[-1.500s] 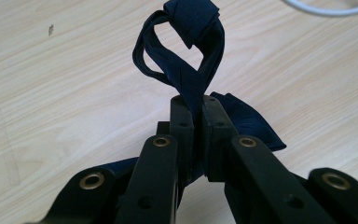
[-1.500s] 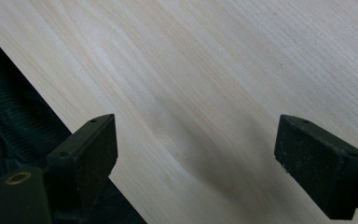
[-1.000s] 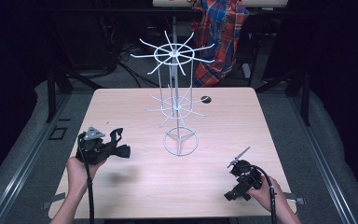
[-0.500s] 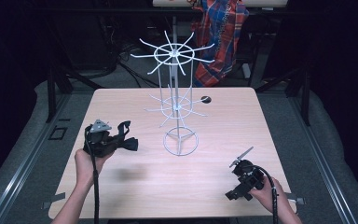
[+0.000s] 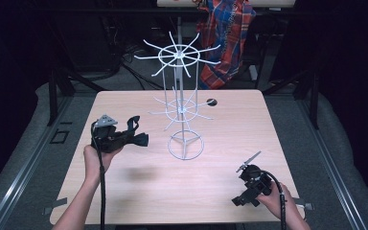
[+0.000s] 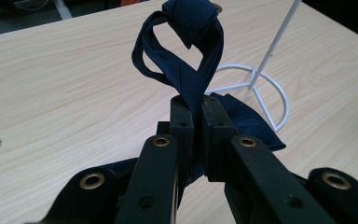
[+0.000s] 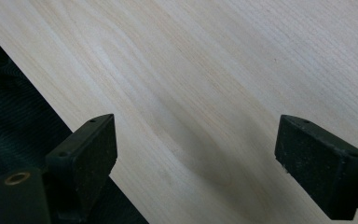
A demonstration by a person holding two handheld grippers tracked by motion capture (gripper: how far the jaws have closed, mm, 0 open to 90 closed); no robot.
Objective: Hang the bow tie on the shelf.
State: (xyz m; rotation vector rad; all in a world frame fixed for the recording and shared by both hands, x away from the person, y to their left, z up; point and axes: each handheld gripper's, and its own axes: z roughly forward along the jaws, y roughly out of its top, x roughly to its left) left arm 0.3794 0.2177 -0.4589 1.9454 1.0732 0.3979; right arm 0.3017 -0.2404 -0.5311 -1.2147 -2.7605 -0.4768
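While the left gripper (image 6: 193, 109) is pinching a navy strap (image 6: 186, 56) near the wire rack (image 5: 182, 96), the right gripper (image 7: 196, 154) is hovering over the tabletop (image 7: 223, 60), jaws spread.

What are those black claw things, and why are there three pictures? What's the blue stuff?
A person sits at a wooden table holding a squeeze tool in each hand. Each tool has two black jaws that pinch, like tongs. One picture is taken from above the table. The other two come from little cameras riding on each tool, looking along its jaws. The left gripper is pinched shut on a dark blue strap, a looped band of cloth, lifted above the table. The right gripper is open, holding nothing, near the table's edge. In the middle stands a white wire rack with spokes like a wheel.
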